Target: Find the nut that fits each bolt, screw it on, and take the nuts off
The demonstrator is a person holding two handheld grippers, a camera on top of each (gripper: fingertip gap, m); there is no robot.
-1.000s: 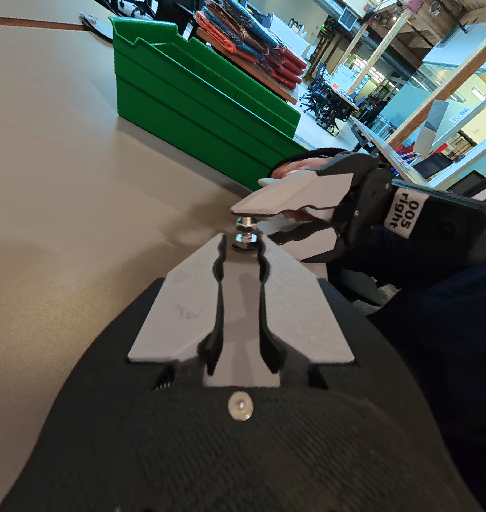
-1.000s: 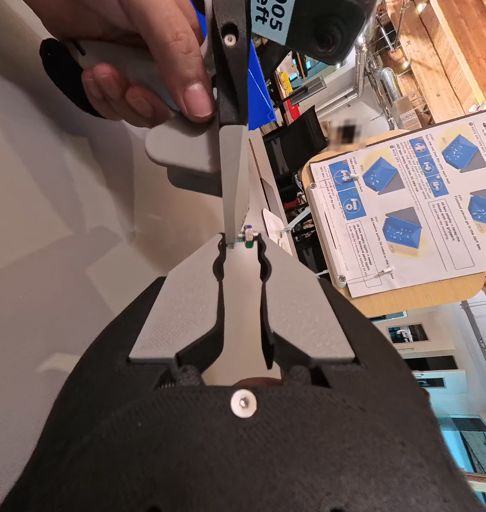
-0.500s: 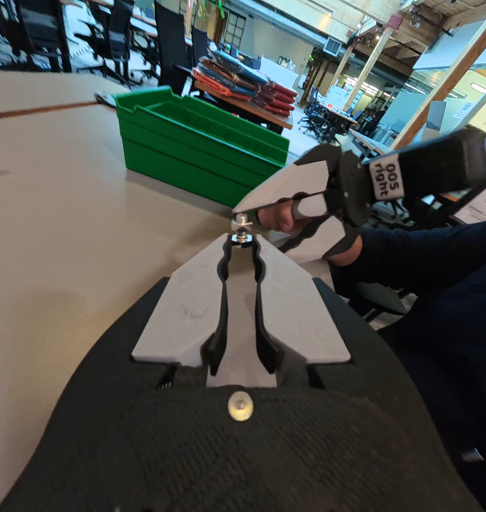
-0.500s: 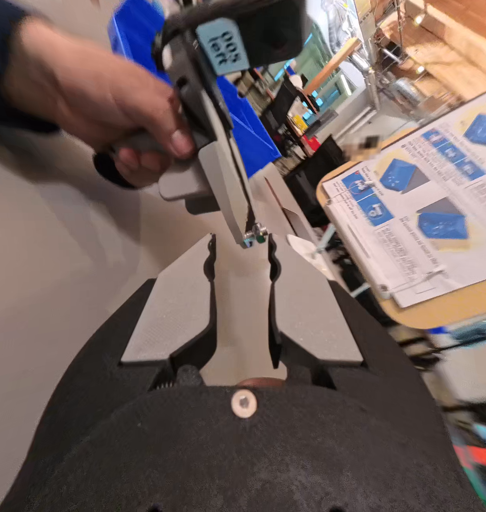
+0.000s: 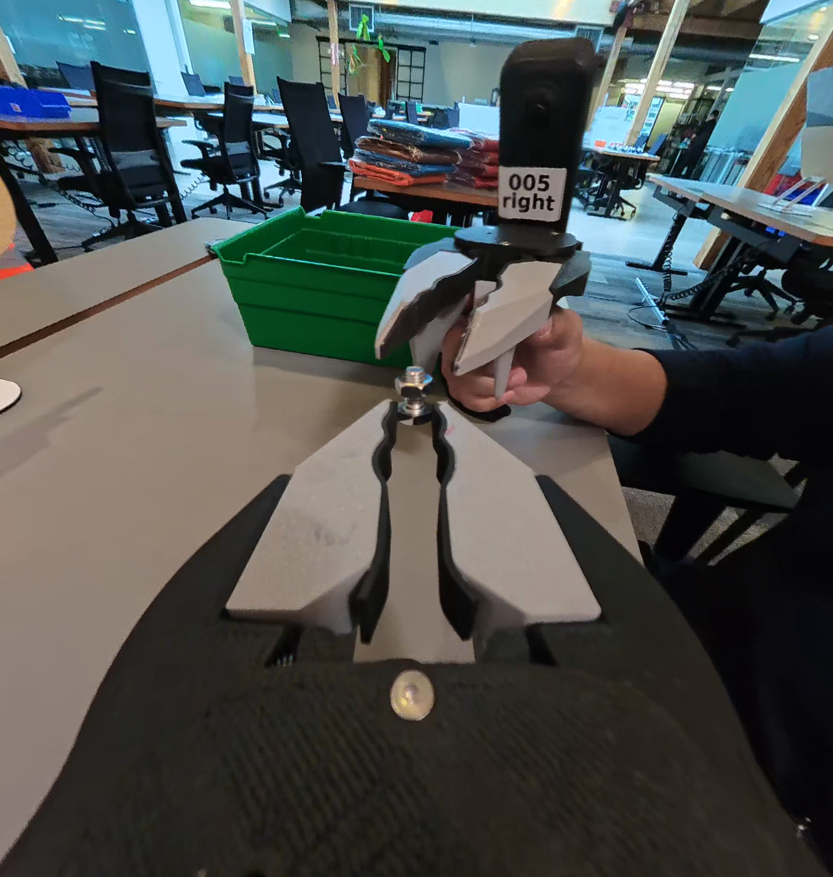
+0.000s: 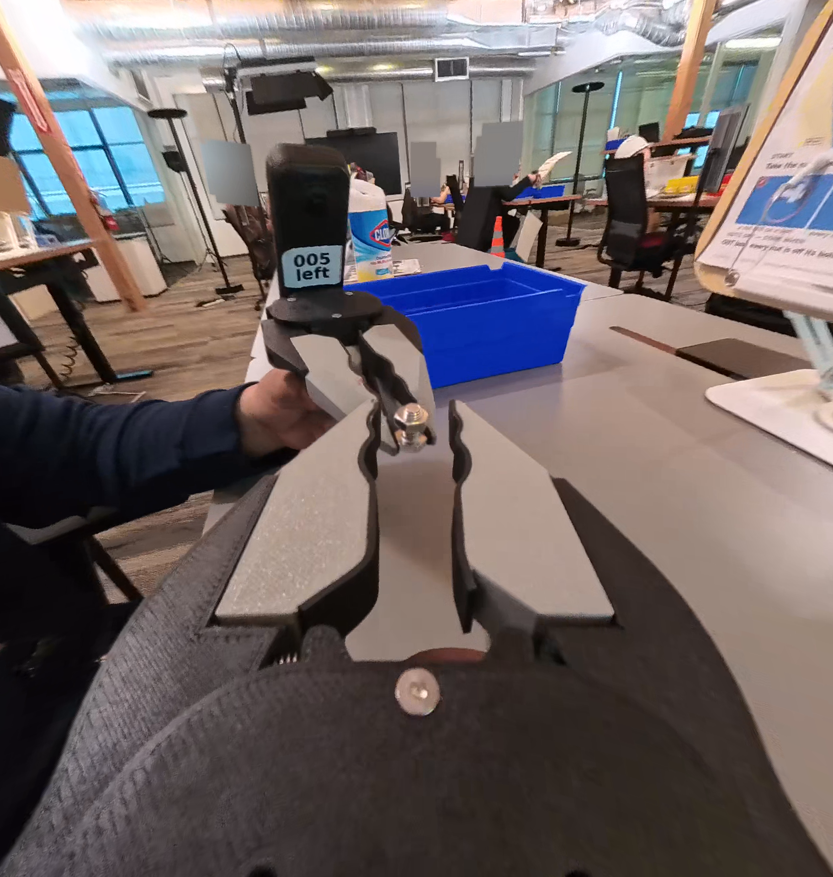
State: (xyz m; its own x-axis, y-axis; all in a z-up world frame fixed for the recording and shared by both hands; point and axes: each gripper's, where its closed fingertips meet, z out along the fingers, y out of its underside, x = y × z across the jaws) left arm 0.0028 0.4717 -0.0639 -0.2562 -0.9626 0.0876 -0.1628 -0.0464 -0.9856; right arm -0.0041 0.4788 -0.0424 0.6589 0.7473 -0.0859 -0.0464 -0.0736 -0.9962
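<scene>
The jaws of the left gripper (image 5: 412,417) are clamped on the head end of a small silver steel bolt (image 5: 412,403), which stands upright between the tips. A silver hexagonal nut (image 5: 411,388) sits on its thread, near the top, with a little thread showing above it. The jaws of the right gripper (image 6: 412,417) stand apart and hold nothing; seen from the right wrist, the bolt is between its two tips but touches neither, lying nearer the left tip.

I judge the next move is to close on the nut and turn it. The risks come from the small grip. The left jaws hold only the bolt's lower part, so a sideways push from the right gripper could tip the bolt or pull it free. If the right jaws close too low, they would pinch the left tips or the thread, not the nut. If they close on the nut's corners, it may slip and not turn.

Both grippers are in the air above the grey tabletop (image 5: 144,403), so a dropped bolt could roll to the edge. A green plastic bin (image 5: 310,284) stands beyond on one side, a blue plastic bin (image 6: 490,322) on the other, both well apart from the bolt.
</scene>
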